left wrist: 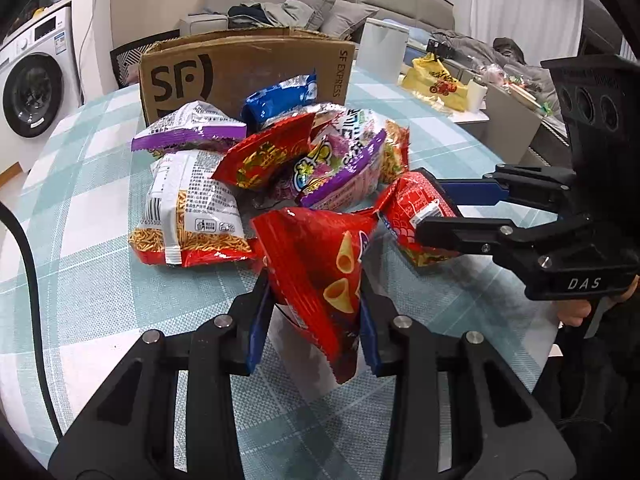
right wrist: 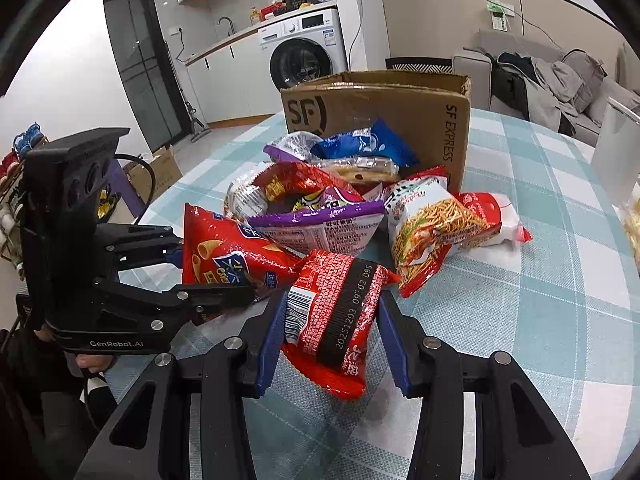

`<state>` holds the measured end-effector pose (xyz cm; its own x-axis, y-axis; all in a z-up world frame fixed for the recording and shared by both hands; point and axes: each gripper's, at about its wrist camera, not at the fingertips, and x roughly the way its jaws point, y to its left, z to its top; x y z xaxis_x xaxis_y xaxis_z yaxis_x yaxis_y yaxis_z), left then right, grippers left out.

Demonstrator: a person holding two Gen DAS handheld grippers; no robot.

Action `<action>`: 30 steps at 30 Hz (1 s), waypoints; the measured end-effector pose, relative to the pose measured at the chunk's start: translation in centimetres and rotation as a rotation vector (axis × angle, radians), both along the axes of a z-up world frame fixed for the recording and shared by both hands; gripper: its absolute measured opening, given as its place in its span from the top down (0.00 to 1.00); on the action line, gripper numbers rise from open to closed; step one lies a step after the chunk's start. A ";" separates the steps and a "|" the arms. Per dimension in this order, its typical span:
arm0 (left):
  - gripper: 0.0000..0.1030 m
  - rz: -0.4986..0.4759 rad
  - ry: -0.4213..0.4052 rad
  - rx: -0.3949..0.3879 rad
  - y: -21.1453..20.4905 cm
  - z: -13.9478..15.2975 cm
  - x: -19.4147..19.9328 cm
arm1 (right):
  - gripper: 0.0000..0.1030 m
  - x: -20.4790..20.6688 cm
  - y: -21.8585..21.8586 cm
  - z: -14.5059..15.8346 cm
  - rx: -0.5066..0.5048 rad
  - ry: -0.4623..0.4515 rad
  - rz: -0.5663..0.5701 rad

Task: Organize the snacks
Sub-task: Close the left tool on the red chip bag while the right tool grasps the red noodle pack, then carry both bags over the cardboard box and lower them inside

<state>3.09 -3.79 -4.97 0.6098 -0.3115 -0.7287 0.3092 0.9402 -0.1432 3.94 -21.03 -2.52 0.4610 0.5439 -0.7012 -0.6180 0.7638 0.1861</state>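
A pile of snack packs lies on the table in front of an open cardboard box point(left wrist: 248, 72) point(right wrist: 380, 108). My left gripper point(left wrist: 312, 328) point(right wrist: 212, 272) is shut on a red bag of cone chips point(left wrist: 320, 272) point(right wrist: 224, 256) at the pile's near edge. To its right, my right gripper point(right wrist: 332, 340) point(left wrist: 428, 208) is shut on a small red noodle-snack packet point(right wrist: 336, 312) point(left wrist: 404, 208). Further into the pile are a purple-edged pack point(right wrist: 320, 228), a blue pack point(left wrist: 280, 100) and a clear bag of fried noodles point(right wrist: 436, 228).
The round table wears a teal plaid cloth point(left wrist: 100, 240) point(right wrist: 540, 280). A white container point(left wrist: 384, 44) stands at the far right edge, with a yellow bag point(left wrist: 436, 80) beyond it. A washing machine point(right wrist: 304, 52) and a sofa point(left wrist: 280, 8) stand in the background.
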 end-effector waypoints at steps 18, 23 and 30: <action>0.66 0.012 -0.112 -0.126 2.6 4.6 -1.9 | 0.56 -1.0 -1.9 3.9 0.123 -0.085 -0.037; 0.66 0.057 -0.147 -0.147 3.6 5.7 -1.9 | 0.56 -0.8 -2.4 4.4 0.142 -0.093 -0.052; 0.66 0.112 -0.201 -0.161 4.8 7.6 -1.5 | 0.56 -0.4 -2.3 5.7 0.152 -0.120 -0.060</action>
<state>1.62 1.02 2.59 0.7740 -0.3360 -0.5366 0.2418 0.9402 -0.2399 3.53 -23.37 3.17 0.5713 0.6081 -0.5512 -0.5966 0.7689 0.2299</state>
